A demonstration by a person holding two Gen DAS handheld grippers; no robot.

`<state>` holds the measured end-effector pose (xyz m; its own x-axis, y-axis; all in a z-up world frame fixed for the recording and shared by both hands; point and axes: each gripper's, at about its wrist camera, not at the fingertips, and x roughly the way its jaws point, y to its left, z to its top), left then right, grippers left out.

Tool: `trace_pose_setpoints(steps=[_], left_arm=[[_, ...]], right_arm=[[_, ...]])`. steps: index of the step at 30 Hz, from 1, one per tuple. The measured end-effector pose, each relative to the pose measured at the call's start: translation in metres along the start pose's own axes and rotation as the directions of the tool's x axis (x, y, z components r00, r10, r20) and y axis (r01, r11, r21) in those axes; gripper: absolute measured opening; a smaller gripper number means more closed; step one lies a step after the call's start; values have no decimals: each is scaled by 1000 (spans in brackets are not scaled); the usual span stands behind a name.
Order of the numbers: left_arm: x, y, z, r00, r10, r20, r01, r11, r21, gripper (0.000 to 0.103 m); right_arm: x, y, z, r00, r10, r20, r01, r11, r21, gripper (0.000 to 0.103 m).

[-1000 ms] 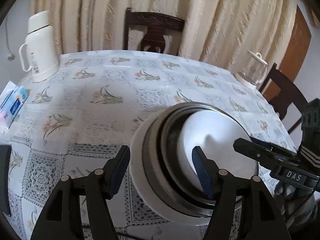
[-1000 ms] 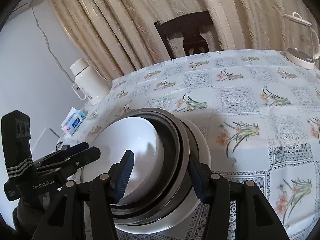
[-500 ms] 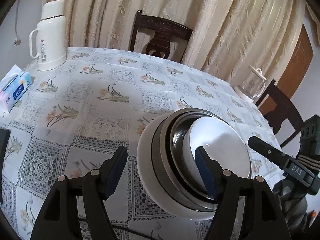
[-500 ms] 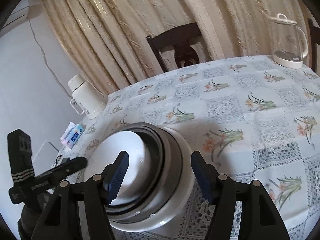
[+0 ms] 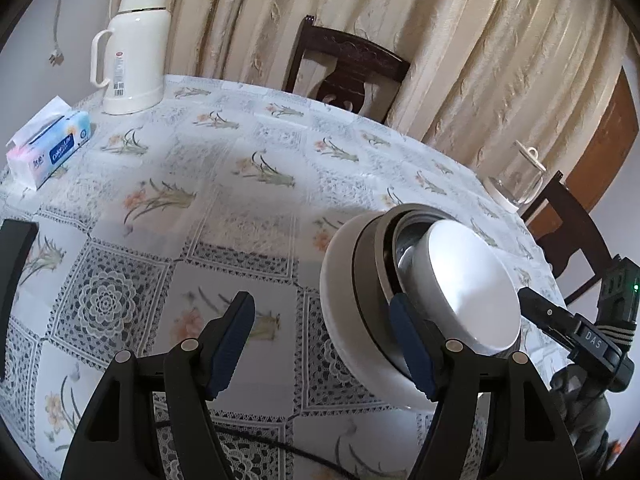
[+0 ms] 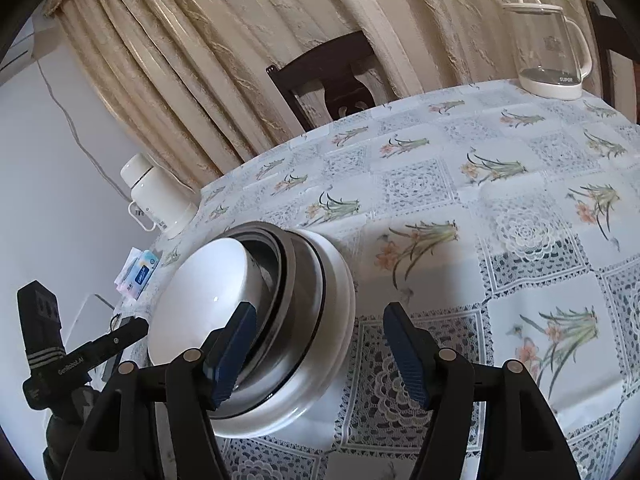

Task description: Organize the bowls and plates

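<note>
Both pulled back from nested stack (image 5: pixel 420 312): left hand-held gripper (image 5: pixel 324 344) and right hand-held gripper (image 6: pixel 320 350) spread apart, gripping nothing. Stack sat alone on counter (image 5: pixel 240 184); stacking likely finished.

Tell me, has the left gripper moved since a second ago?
Yes. Against the thermos on the table, the left gripper has backed away leftward: the nested bowl stack, then between its fingers, now sits off to the right.
</note>
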<state>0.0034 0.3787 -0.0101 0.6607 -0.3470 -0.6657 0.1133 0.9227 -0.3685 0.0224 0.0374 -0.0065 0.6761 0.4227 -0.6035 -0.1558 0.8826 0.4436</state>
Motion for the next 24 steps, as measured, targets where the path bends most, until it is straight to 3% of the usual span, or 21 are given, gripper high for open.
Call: trace_pose_setpoints(steps=[8,18,24], left_arm=[[-4,-3,-8,999,33,17,-34,999,22,71],[-25,-39,-27,985,125,117,-143,975,167,71],[-36,-56,-40,979,137,152,-168,964,209,77]], right_arm=[[-6,3,-8,1000,-17,12,17,1000,-15,69],[-20,18,-24,999,-35,42,39,996,-84,70],[-31,27,-36,996,-50,68,58,991,-120,77]])
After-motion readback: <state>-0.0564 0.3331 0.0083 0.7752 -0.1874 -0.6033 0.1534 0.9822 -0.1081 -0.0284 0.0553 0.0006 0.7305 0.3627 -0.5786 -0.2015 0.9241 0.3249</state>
